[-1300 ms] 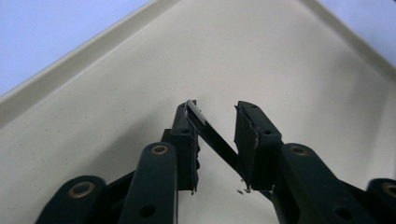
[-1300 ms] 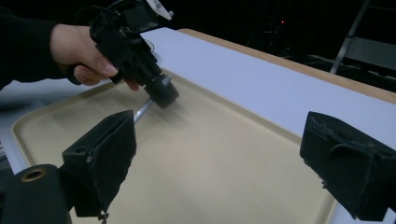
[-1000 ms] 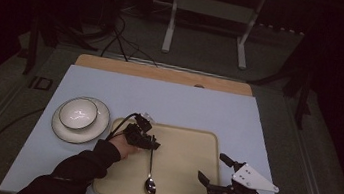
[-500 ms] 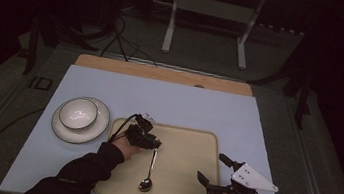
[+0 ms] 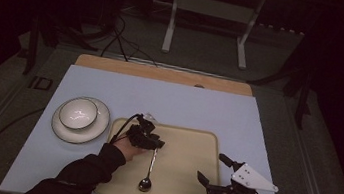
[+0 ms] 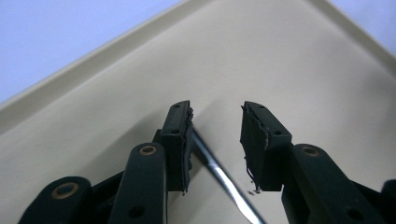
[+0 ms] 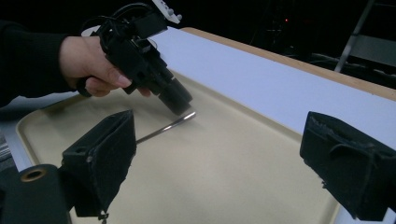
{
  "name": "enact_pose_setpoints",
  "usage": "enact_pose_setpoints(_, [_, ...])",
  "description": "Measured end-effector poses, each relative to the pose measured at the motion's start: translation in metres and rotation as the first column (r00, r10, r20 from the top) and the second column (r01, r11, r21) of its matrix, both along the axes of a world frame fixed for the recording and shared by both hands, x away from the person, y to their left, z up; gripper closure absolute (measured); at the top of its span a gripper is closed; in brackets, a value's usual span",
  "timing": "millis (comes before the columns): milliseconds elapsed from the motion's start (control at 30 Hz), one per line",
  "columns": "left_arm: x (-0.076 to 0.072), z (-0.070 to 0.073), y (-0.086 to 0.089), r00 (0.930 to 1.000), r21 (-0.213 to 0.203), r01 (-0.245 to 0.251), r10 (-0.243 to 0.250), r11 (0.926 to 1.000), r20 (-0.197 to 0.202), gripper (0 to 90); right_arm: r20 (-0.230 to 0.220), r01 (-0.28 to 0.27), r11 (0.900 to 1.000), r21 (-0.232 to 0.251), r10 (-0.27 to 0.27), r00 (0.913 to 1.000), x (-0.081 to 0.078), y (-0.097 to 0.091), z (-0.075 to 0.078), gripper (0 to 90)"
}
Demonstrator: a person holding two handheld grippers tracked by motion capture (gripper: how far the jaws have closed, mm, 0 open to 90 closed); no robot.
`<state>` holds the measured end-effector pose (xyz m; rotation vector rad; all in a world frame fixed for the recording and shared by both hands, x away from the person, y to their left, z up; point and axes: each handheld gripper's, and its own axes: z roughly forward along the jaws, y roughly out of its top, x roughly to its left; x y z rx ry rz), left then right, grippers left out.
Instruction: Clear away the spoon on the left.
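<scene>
from above, the spoon [image 5: 149, 167] is seen lying on the tray [image 5: 194, 145], bowl end toward the person, with a bowl [image 5: 77, 113] set on a plate [image 5: 62, 130] to the left on the surface [image 5: 193, 110]. in the left gripper view, the handle is seen against one pad while the other stands clear: the left hand-held gripper [image 6: 217, 140] is parted, having just been opening. it is angled down over the handle tip. the right hand-held gripper [image 7: 219, 163] is held level and wide apart, with nothing in it.
</scene>
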<state>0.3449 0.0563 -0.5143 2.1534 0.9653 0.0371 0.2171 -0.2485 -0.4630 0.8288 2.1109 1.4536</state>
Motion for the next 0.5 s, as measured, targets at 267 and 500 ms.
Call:
enact_pose_setpoints(267, [-0.013,0.014,-0.002,0.9972,-0.077,0.068,-0.065,0.9947,0.037,34.9,0.001,0.002,1.0000,0.000,-0.002,1.0000,0.000,0.000,0.000,10.9])
enact_pose_setpoints(500, [-0.027,0.024,-0.002,0.9907,-0.112,0.125,-0.118,0.9858,0.067,12.9,0.001,0.002,1.0000,0.000,-0.002,1.0000,0.000,0.000,0.000,11.0])
